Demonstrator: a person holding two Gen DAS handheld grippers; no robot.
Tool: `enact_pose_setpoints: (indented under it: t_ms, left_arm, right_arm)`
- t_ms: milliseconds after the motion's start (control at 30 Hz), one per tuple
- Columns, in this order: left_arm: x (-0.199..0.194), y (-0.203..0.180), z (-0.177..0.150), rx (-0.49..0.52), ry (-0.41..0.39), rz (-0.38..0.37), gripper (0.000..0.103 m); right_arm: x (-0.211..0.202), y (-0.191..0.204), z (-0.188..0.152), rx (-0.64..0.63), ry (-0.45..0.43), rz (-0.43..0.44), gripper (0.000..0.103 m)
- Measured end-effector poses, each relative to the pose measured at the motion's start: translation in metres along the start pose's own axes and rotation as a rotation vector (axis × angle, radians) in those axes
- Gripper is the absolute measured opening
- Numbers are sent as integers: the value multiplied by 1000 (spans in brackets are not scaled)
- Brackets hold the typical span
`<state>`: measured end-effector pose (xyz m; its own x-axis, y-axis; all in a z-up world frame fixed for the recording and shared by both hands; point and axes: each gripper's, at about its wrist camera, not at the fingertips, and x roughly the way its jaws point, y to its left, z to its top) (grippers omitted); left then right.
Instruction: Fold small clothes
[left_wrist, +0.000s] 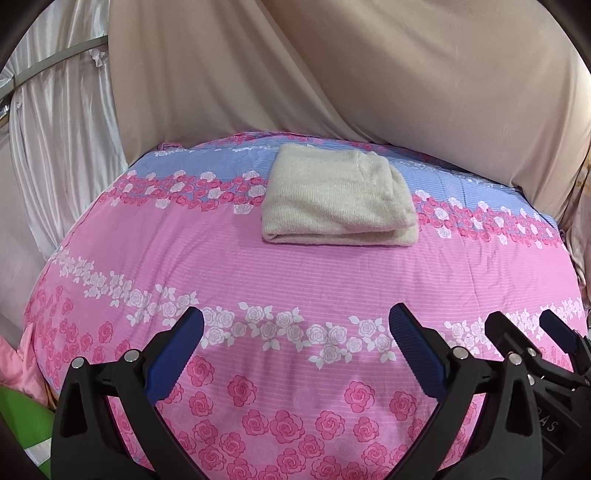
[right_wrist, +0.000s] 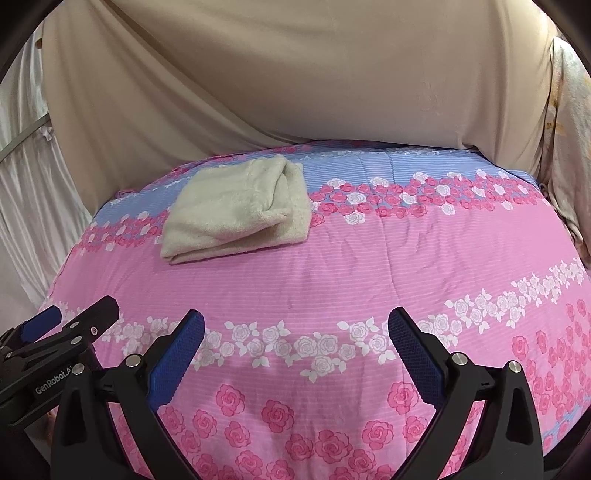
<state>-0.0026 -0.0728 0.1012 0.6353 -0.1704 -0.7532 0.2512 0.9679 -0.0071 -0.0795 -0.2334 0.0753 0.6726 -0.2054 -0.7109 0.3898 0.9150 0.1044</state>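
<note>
Draped beige cloth backs a bed under a pink rose-print quilt (left_wrist: 258, 266). Toward its far edge lies the cream fleece garment (left_wrist: 338, 199), folded into a compact block, apparently finished. Left gripper (left_wrist: 295, 328) and right gripper (right_wrist: 295, 328) hang spread and empty above the bare near edge, with open room between.

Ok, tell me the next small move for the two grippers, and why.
Probably keep both back, or at most square up the bundle. The cream fuzzy folded cloth already lies as a neat bundle on the pink rose-print bedspread. The left gripper and right gripper are open, empty and short of it.
</note>
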Motion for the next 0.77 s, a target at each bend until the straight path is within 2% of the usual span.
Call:
enact_pose_setpoints:
  t_ms: [267, 767]
  left_arm:
    - [6, -11, 2, 42, -6, 33, 98]
    - [15, -17, 3, 45, 11, 47, 97]
  right_arm:
    - [3, -2, 3, 6, 2, -15, 98]
    - [10, -3, 3, 8, 23, -24, 98]
